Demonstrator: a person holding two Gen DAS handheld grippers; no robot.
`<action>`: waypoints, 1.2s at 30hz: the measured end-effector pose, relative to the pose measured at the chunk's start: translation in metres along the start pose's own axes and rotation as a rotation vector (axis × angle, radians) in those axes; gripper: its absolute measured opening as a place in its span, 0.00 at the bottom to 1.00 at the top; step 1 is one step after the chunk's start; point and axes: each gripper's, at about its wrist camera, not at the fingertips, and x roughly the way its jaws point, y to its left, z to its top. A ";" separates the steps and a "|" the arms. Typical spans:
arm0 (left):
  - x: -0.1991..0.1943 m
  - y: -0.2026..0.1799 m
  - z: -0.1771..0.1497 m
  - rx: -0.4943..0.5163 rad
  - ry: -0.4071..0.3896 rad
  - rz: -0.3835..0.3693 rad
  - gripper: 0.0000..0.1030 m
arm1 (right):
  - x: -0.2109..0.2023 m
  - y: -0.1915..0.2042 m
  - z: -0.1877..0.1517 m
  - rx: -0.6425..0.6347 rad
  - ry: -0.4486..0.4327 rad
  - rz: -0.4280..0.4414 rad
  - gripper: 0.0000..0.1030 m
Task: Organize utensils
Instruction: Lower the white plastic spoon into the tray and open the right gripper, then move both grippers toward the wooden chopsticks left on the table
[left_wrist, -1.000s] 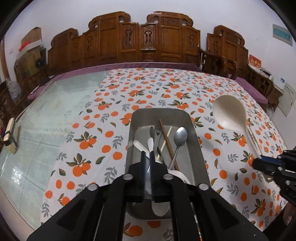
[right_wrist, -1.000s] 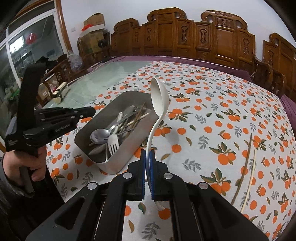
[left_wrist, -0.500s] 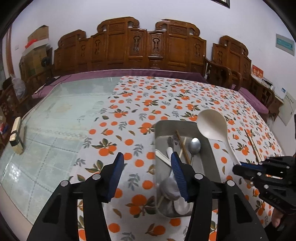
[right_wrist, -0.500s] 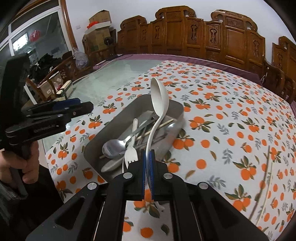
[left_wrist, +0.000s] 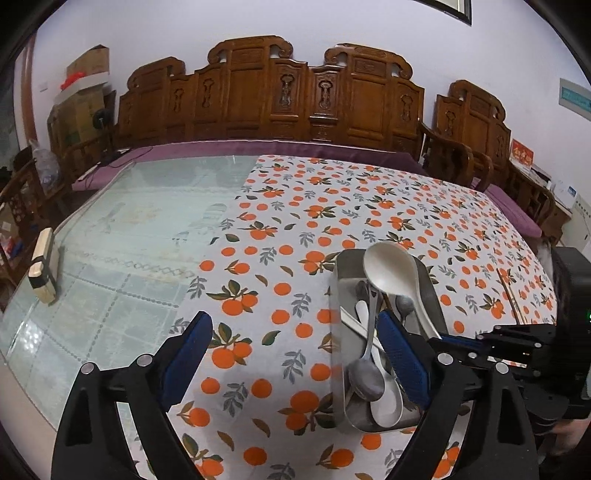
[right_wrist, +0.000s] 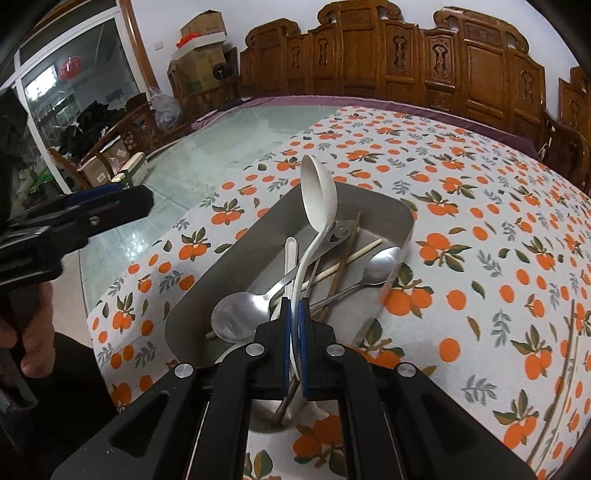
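Carved wooden chairs line the far side of a glass-topped table partly covered by an orange-print cloth (left_wrist: 295, 221). On the cloth stands a metal tray (right_wrist: 221, 266), seen at about 4 o'clock in the left wrist view and near centre in the right wrist view.

Right gripper (right_wrist: 294, 343): jaws closed on the handle of the white ladle (right_wrist: 318, 192), whose bowl rises toward 12 o'clock above the tray. Left gripper (left_wrist: 295, 354): jaws opening, nothing between them; its right finger overlaps the tray's near end in the view, the left one hangs over bare cloth.

Tray contents: a metal spoon (right_wrist: 236, 319) at 9 o'clock of the right gripper, a second metal spoon (right_wrist: 382, 264) at 2 o'clock, chopsticks (right_wrist: 347, 254) and a white handle (right_wrist: 290, 254). Loose chopsticks (right_wrist: 565, 354) lie on the cloth at 3 o'clock, well apart from the tray.

Handling, as judged: the ladle looks like light, rigid plastic or melamine, smooth and therefore slippery. Its handle is thin and curved, and the bowl makes it top-heavy, so a pinch low on the handle may let it pivot. A hold nearer mid-handle would steady it. Lowered among the metal pieces, it may snag or slide on them.
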 end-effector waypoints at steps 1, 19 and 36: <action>0.000 0.000 0.000 -0.001 0.001 0.000 0.84 | 0.003 0.000 0.001 0.005 0.003 0.004 0.05; 0.003 -0.006 -0.002 0.016 0.005 0.005 0.84 | 0.006 -0.014 0.011 0.109 -0.027 0.084 0.09; -0.003 -0.027 -0.004 0.033 -0.010 -0.044 0.84 | -0.054 -0.043 -0.007 0.051 -0.093 -0.018 0.19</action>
